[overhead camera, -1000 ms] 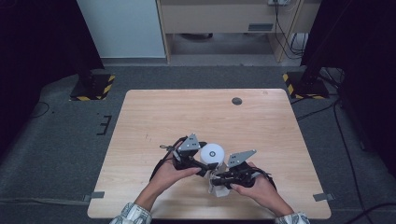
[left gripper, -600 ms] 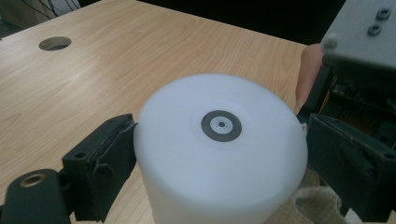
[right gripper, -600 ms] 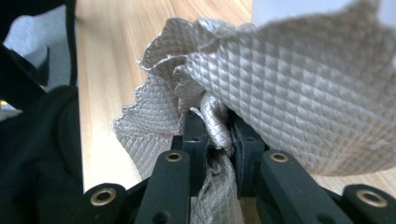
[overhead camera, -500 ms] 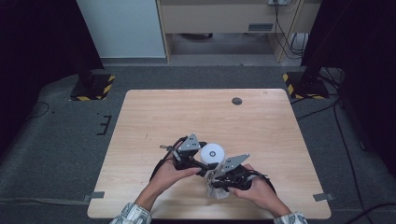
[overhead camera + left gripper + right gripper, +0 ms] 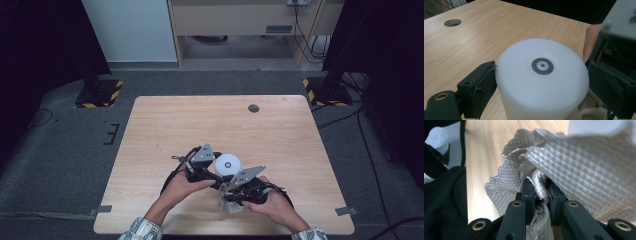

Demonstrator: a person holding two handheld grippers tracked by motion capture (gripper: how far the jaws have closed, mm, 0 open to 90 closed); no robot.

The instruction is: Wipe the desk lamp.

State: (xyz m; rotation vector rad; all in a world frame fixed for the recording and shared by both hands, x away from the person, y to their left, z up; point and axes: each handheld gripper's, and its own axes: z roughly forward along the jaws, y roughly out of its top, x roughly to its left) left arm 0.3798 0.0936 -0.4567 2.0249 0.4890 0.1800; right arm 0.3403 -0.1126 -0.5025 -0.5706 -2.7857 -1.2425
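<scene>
The right claw (image 5: 541, 192) is pressed together on a fold of embossed paper towel (image 5: 584, 167), the sheet bunched between its jaws and spilling up and over them. The left claw (image 5: 541, 82) sits spread around a white roll (image 5: 541, 77), one pad at each flank — whether the pads actually press the roll I cannot tell. In the high view the roll (image 5: 229, 163) stands upright on the wooden surface (image 5: 210, 120) near its front edge, between the two hands, with the right claw (image 5: 231, 194) just in front of it and the left claw (image 5: 212, 170) beside it.

Judging from this, the risks are plain: if the left claw's hold is loose, a tug on the sheet could tip or drag the roll toward the edge — and a bunched pinch could tear the towel raggedly rather than along a perforation.
</scene>
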